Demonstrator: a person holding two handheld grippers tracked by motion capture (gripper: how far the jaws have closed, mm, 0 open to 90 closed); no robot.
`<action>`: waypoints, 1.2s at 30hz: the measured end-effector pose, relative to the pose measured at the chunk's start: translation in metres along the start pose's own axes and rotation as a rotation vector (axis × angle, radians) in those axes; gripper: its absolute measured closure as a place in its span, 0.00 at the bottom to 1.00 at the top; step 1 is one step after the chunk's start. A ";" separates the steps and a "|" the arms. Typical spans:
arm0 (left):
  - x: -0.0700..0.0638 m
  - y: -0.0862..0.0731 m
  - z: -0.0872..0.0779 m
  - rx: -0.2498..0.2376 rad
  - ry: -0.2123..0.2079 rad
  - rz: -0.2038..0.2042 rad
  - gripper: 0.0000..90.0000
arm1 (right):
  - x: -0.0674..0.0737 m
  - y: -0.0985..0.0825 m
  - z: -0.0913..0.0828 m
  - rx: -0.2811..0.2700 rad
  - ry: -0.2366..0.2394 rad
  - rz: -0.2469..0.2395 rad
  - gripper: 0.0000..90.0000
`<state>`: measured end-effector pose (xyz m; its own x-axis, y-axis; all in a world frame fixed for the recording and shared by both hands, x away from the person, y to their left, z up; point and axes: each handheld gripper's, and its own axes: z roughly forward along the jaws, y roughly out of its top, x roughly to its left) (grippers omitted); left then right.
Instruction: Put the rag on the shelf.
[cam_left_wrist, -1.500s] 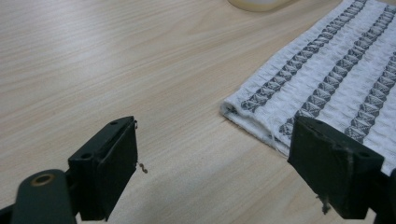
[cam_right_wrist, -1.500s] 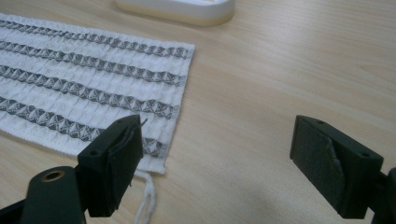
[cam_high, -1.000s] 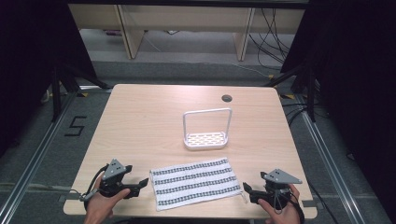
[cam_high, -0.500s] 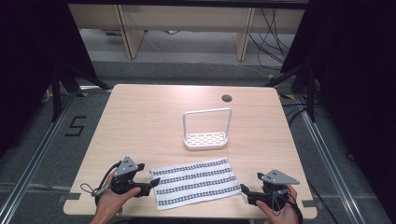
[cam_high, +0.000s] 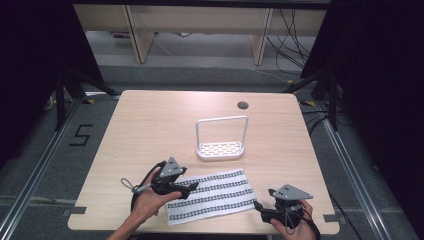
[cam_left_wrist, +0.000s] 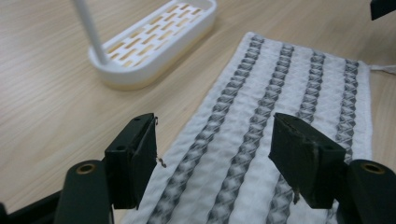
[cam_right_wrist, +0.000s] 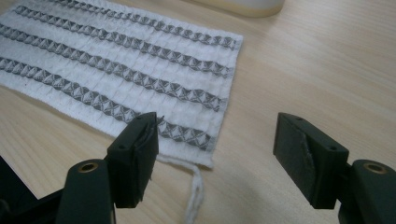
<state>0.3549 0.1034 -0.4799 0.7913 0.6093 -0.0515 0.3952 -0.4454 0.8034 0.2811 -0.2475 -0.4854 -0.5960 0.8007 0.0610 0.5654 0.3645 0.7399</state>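
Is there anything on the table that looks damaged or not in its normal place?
A loose thread trails from the striped towel at its corner by the right gripper. The towel also lies slightly askew to the table edge.

Even, soft overhead light falls on the pale table (cam_high: 150, 130) in the high view, leaving only faint shadows, while the room at both sides sinks into near black. That view is slightly soft, with fine detail lost. In the two gripper views the light is flat and glare-free; the black jaws at the bottom edge look blurred, the striped towel (cam_left_wrist: 280, 93) is sharp mid-frame, and the white rack (cam_left_wrist: 154, 42) softens toward the top.
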 end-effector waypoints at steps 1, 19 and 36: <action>-0.002 0.003 0.005 0.007 -0.011 0.012 0.36 | 0.002 0.000 0.000 0.000 -0.028 -0.003 0.37; -0.019 0.053 0.070 0.005 -0.128 -0.001 0.47 | 0.008 -0.001 0.007 0.049 -0.024 -0.020 0.43; -0.020 0.075 0.120 0.124 -0.192 0.053 0.50 | 0.009 -0.001 0.017 0.088 -0.033 -0.052 0.49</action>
<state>0.4247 -0.0211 -0.4901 0.8819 0.4523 -0.1327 0.3958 -0.5579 0.7295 0.2845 -0.2327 -0.4973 -0.6071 0.7946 0.0009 0.5835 0.4450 0.6793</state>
